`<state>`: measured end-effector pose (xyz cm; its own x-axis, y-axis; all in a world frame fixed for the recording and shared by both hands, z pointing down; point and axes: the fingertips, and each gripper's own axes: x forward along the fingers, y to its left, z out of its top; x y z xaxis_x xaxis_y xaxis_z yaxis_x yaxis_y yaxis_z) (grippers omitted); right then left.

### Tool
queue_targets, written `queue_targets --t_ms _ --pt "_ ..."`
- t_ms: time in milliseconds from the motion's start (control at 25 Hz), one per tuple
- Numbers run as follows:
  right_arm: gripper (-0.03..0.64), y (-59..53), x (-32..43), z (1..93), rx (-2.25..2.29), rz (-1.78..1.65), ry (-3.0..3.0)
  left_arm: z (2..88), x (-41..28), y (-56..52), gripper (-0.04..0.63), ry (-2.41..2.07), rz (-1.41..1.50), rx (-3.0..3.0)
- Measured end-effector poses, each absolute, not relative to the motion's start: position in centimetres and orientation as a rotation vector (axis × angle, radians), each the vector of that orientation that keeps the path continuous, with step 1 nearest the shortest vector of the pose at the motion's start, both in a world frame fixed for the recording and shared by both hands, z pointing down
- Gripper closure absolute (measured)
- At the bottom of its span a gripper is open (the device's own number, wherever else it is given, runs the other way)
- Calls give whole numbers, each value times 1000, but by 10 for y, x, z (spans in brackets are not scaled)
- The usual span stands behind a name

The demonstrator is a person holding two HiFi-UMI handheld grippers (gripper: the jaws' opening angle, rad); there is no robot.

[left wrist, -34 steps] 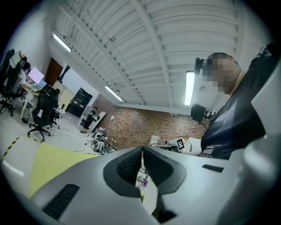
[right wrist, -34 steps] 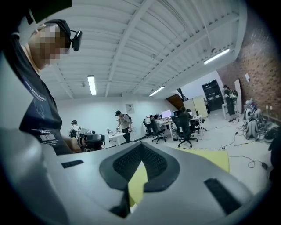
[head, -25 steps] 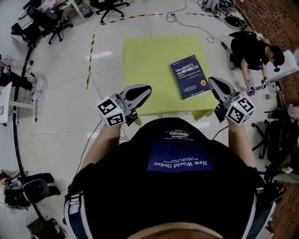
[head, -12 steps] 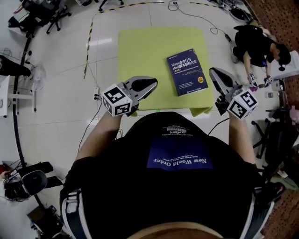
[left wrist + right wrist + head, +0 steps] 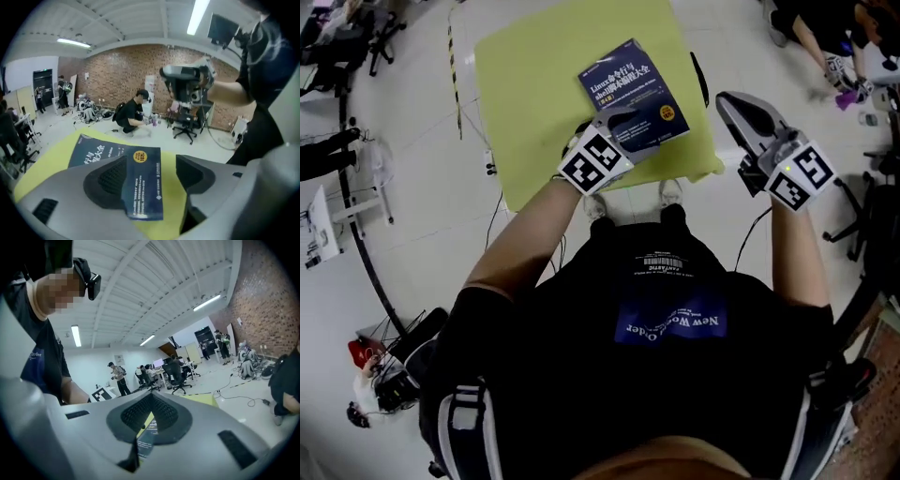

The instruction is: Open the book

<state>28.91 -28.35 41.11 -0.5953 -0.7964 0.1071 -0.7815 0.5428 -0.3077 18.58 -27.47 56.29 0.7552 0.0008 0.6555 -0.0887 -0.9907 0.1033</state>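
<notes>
My left tongs [image 5: 636, 129] have just swung out from in front of my chest to the near edge of the yellow table [image 5: 534, 84]. Their jaws have just been opening and now stand fairly wide. In the left gripper view the book's near corner shows in the gap between them, but neither pad presses on it, so I hold nothing yet. My right tongs [image 5: 733, 105] hang just off the table's right side, above its near corner. Their pads are drawn together on nothing, with only a thin slit showing below them.

The book [image 5: 623, 80] lies flat on the table, right of the table's middle and toward its near edge. It is closed, dark blue cover up, and it has not shifted on the table. I have leaned in, so the table now sits closer under me.

I judge that the approach is done and the opening itself has not begun. The left jaws are placed to catch the cover's edge at that corner. The risk I see is pinching the whole block of pages instead of the cover alone.

Counted: one book, one yellow table, two tongs, each with one marker cube. Beyond the table's far side one person [image 5: 133, 110] crouches on the floor.
</notes>
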Motion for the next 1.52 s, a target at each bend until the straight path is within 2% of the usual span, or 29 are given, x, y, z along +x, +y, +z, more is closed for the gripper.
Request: queue_targets --t_ms 160,440,760,1080,1240,1360,1520 --pt "630 -283 311 441 -1407 -539 2655 636 227 -278 150 -90 1430 2802" --pt "630 -282 319 451 -1383 -602 2538 688 241 -304 146 -220 1869 2772" --pt "630 -278 329 465 -1393 -634 2476 697 240 -308 146 -206 1928 2768" --pt "630 -280 329 457 -1403 -627 2468 677 231 -306 245 -73 1674 2689" --pt "630 -280 327 455 -1401 -633 2464 660 227 -304 391 -93 1421 2631" --pt "630 -279 324 460 -1382 -646 2484 649 224 -307 446 -159 1199 2594" --pt "630 -277 327 472 -1386 -640 2536 629 221 -305 482 -244 883 2608"
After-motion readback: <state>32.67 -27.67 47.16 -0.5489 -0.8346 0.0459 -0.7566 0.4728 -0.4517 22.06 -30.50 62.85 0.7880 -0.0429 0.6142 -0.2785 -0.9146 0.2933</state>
